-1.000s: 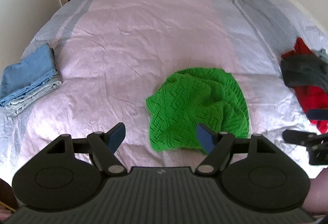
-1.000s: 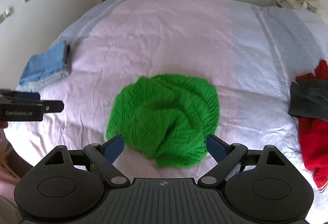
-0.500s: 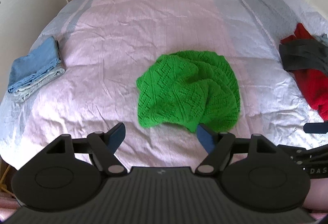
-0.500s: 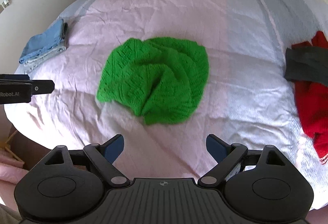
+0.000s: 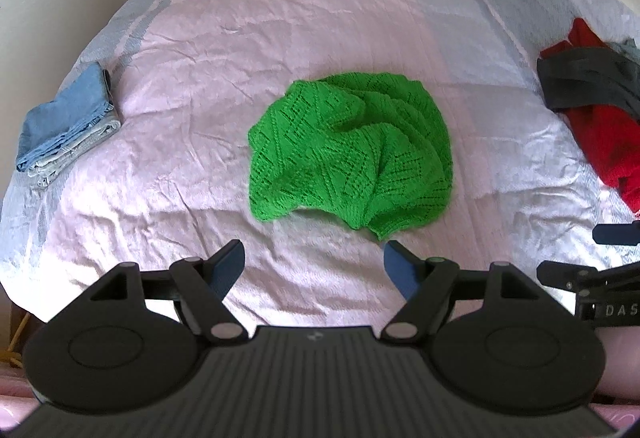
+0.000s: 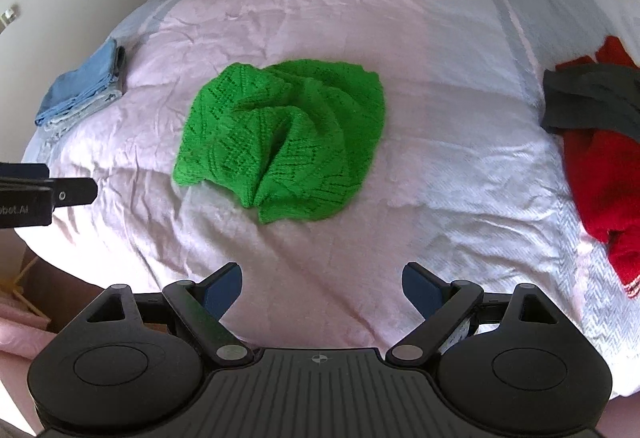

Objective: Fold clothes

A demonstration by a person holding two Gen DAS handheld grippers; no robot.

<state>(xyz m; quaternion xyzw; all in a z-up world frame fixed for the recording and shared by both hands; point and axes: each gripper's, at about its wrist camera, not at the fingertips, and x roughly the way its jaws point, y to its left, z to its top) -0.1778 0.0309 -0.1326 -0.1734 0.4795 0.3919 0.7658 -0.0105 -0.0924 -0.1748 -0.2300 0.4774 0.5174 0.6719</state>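
A bright green knitted garment lies crumpled in a heap in the middle of the bed; it also shows in the right wrist view. My left gripper is open and empty, held just short of the heap's near edge. My right gripper is open and empty, held back above the bed's near edge, well short of the heap. Each gripper shows at the edge of the other's view.
The pink and grey bedspread covers the bed. A folded stack of blue clothes lies at the left edge. A pile with a red garment and a dark grey one lies at the right. Wardrobe doors stand behind the bed.
Both grippers have pulled back toward the near edge of the bed, so the green garment now lies clear beyond the fingertips. Both stayed open. The garment has not moved.
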